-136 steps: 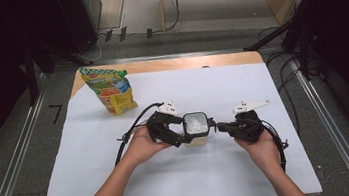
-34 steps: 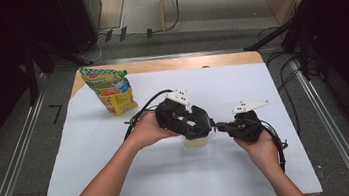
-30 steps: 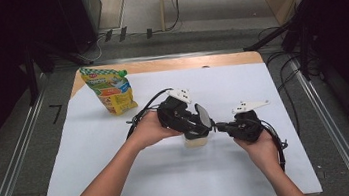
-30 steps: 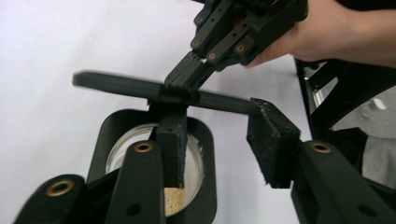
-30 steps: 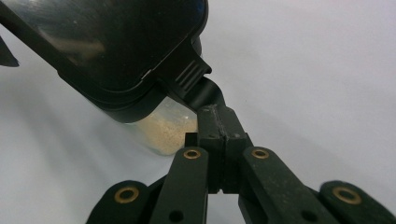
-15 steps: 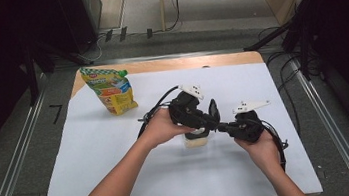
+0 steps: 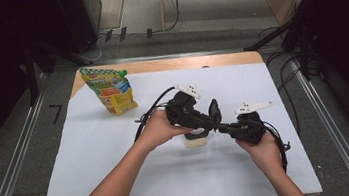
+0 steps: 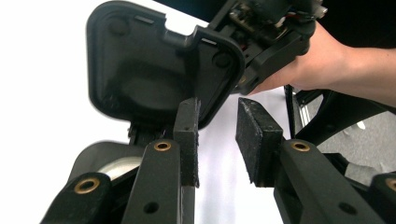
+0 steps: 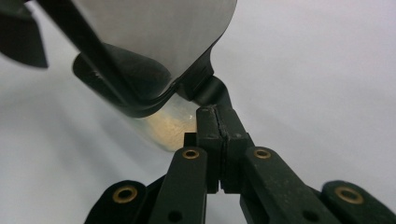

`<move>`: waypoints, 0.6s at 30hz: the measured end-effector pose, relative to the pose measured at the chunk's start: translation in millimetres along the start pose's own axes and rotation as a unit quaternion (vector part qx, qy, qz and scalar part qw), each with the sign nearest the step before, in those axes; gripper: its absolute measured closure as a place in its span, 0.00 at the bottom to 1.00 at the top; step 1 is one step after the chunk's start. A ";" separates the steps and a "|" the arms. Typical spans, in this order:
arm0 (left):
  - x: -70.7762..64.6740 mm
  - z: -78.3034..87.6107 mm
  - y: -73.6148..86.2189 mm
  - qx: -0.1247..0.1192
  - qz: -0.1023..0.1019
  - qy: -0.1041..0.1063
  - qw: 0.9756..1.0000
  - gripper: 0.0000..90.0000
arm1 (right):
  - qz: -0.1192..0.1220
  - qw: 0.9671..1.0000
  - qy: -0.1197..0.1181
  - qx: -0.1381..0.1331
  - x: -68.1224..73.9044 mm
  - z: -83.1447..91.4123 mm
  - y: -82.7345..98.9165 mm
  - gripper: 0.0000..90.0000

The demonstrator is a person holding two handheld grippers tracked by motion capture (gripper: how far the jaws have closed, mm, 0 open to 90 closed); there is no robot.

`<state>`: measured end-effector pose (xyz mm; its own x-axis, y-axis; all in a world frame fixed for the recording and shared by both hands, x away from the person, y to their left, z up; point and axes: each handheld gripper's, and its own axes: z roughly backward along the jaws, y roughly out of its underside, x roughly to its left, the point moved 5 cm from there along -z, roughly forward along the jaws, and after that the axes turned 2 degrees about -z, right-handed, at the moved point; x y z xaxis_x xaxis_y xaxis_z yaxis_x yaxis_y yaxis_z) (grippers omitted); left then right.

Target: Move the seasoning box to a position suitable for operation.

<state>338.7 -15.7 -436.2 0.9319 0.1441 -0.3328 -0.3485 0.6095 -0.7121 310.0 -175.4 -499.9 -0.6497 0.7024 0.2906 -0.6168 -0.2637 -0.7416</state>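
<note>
A small translucent tub (image 7: 197,141) with pale yellow contents stands at the middle of the white sheet. Its black-framed lid (image 7: 212,109) is swung up and stands almost upright. My left gripper (image 7: 210,121) reaches over the tub from the left. In the left gripper view its jaws have just been closing, but the left gripper (image 8: 217,135) still shows a gap with only white sheet in it, and the lid (image 8: 149,70) sits just beyond the left pad. My right gripper (image 9: 218,126) is shut on a black tab (image 9: 212,93) at the tub's rim (image 9: 168,128).
A green and yellow snack pouch (image 7: 109,90) stands at the back left of the sheet (image 7: 122,180). Cables trail from both grippers. The wooden table edge (image 7: 168,64) runs along the back, with metal rails at both sides.
The lid has swung from flat on the tub to nearly upright. My left gripper has shifted right over the tub with it. The right hand has stayed put.
</note>
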 end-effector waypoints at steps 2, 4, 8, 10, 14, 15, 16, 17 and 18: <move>0.3 9.0 3.8 -0.001 0.000 -0.012 1.000 0.76 | -0.001 1.000 -0.005 0.001 3.6 4.4 2.5 0.99; 1.3 16.7 7.8 -0.005 0.002 -0.024 1.000 0.75 | -0.003 1.000 -0.010 0.001 9.0 8.3 5.1 0.97; 3.3 31.6 16.8 -0.018 0.006 -0.033 0.999 0.74 | 0.007 1.000 -0.022 0.003 23.6 14.4 9.5 0.92; 4.6 38.3 21.5 -0.019 0.005 -0.045 0.999 0.75 | 0.012 1.000 -0.028 0.002 31.6 15.7 10.2 0.88; 6.5 49.9 30.5 -0.023 0.011 -0.057 0.998 0.73 | 0.009 0.999 -0.045 -0.003 47.0 15.8 14.2 0.81; 8.5 53.1 33.3 -0.020 0.019 -0.060 0.998 0.71 | 0.005 0.999 -0.049 -0.002 50.3 15.7 15.9 0.78; 10.5 55.5 35.5 -0.014 0.025 -0.065 0.997 0.68 | 0.004 0.998 -0.057 -0.004 55.3 14.7 18.3 0.76; 11.6 58.2 37.6 -0.013 0.027 -0.066 0.997 0.67 | 0.006 0.998 -0.061 -0.003 58.7 13.7 20.2 0.75; 12.4 61.3 39.4 -0.015 0.028 -0.063 0.997 0.67 | 0.007 0.998 -0.065 -0.001 62.3 12.3 21.6 0.74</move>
<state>342.7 57.9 -430.4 0.9153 0.2757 -0.2936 -0.4018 0.5743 -0.7133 250.8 -145.4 -490.4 -0.7109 0.6067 0.3558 -0.6063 -0.2723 -0.7472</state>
